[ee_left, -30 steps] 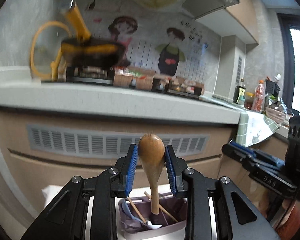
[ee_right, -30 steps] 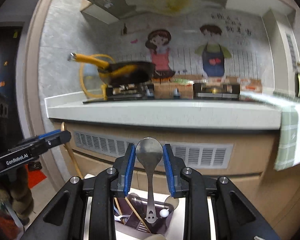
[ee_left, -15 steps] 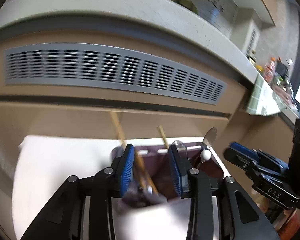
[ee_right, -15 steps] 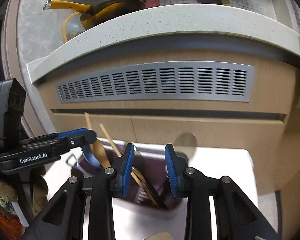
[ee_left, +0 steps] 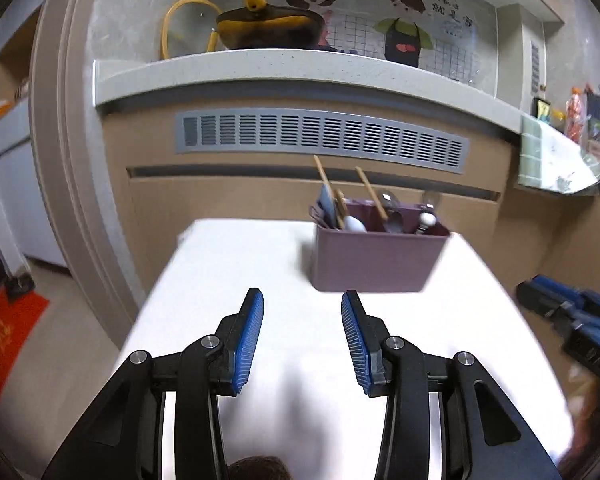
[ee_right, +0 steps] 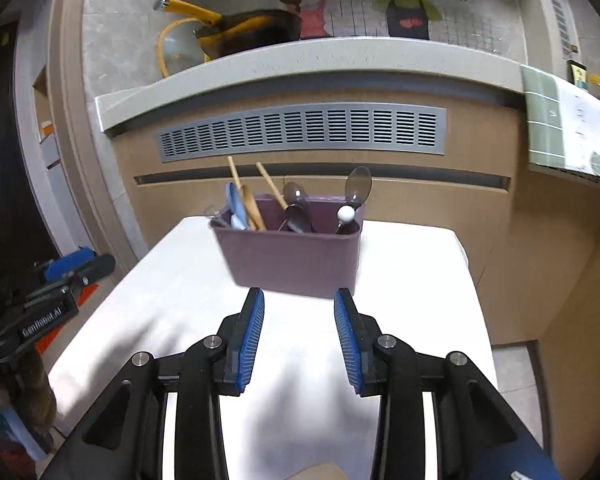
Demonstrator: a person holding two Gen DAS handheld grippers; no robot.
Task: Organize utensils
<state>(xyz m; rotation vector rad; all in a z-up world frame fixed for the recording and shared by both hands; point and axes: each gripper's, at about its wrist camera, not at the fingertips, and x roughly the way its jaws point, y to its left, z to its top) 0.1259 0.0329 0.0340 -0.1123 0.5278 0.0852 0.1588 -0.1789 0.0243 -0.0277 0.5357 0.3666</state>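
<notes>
A purple utensil holder (ee_left: 380, 260) (ee_right: 292, 264) stands at the far side of a white table (ee_left: 240, 264) (ee_right: 172, 288). In it stand wooden chopsticks (ee_right: 270, 186), a wooden spoon (ee_right: 251, 206), a blue spoon (ee_right: 233, 200) and metal spoons (ee_right: 358, 186) (ee_left: 430, 200). My left gripper (ee_left: 303, 300) hovers over the table short of the holder and to its left, jaws opening, nothing between them. My right gripper (ee_right: 299, 300) hangs just in front of the holder, jaws also opening and empty.
Behind the table runs a kitchen counter front with a grey vent (ee_left: 320, 136). A yellow-handled pan (ee_left: 268, 28) sits on the counter. A green checked cloth (ee_right: 560, 132) hangs at the right. A red mat (ee_left: 4, 344) lies on the floor to the left.
Earlier the left gripper held a wooden spoon and the right a metal spoon above the holder. Both spoons now stand in the holder. Both grippers have let go, widened, pulled back and sunk.
</notes>
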